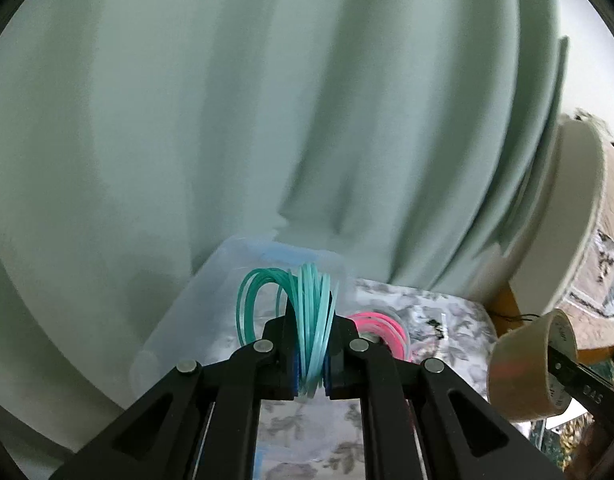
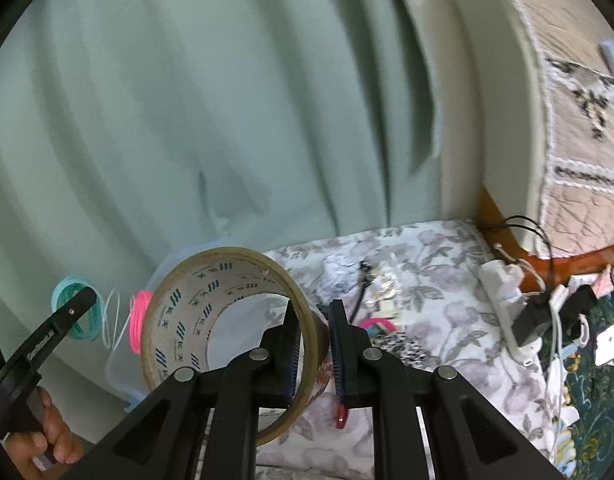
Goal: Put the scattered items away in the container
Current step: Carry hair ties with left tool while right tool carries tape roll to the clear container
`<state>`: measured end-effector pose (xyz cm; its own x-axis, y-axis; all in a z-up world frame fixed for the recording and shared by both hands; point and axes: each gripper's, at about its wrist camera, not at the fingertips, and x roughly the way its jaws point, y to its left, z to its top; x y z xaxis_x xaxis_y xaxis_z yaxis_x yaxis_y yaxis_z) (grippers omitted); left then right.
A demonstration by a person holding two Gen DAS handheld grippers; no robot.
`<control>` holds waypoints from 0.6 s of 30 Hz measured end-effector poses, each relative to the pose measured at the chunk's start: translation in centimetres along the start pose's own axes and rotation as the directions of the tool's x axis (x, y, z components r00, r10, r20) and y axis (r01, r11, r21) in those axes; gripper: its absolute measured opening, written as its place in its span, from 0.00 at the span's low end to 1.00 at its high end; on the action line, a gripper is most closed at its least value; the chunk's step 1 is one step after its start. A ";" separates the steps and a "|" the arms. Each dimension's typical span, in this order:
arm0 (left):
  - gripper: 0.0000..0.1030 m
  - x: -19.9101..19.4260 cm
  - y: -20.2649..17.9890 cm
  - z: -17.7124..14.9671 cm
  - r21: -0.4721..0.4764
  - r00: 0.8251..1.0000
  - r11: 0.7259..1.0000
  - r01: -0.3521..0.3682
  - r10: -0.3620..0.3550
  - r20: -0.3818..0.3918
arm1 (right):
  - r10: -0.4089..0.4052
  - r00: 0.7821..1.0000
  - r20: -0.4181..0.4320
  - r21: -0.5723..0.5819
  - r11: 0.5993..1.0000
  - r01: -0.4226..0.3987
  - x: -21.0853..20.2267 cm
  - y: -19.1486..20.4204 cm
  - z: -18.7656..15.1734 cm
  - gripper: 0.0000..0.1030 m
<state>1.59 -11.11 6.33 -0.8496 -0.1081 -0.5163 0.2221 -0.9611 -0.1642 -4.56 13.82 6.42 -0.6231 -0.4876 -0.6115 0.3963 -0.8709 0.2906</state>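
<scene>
Holding teal loops (image 1: 307, 320) pinched in closed left gripper (image 1: 311, 376) just near of clear container (image 1: 211, 300); clamping tape roll (image 2: 227, 336) wall in right gripper (image 2: 315, 356), further right of it.

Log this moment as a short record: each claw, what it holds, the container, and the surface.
left claw: shut on teal bands
right claw: shut on the wall of the tape roll
container: clear plastic box, ahead of the left claw, near the curtain
pink bands: right of the left claw; resting place unclear
surface: floral cloth
</scene>
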 end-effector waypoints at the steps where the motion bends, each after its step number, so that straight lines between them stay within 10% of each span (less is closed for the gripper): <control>1: 0.08 0.2 0.7 -0.1 -0.011 1.000 1.000 -0.007 0.007 -0.002 | 0.003 1.000 -0.009 -0.016 1.000 -0.003 0.4 0.6 -0.1 0.15; 18: 0.08 4.8 7.8 -2.3 -0.144 0.997 0.989 -0.028 0.016 -0.078 | 0.031 0.987 -0.157 -0.198 0.978 -0.062 7.1 9.4 -1.0 0.15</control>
<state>0.34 -18.54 0.66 -0.8057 -0.1035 -0.5833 0.3119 -0.9112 -0.2690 -4.59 2.26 4.04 -0.4968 -0.4986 -0.7103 0.5602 -0.8094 0.1763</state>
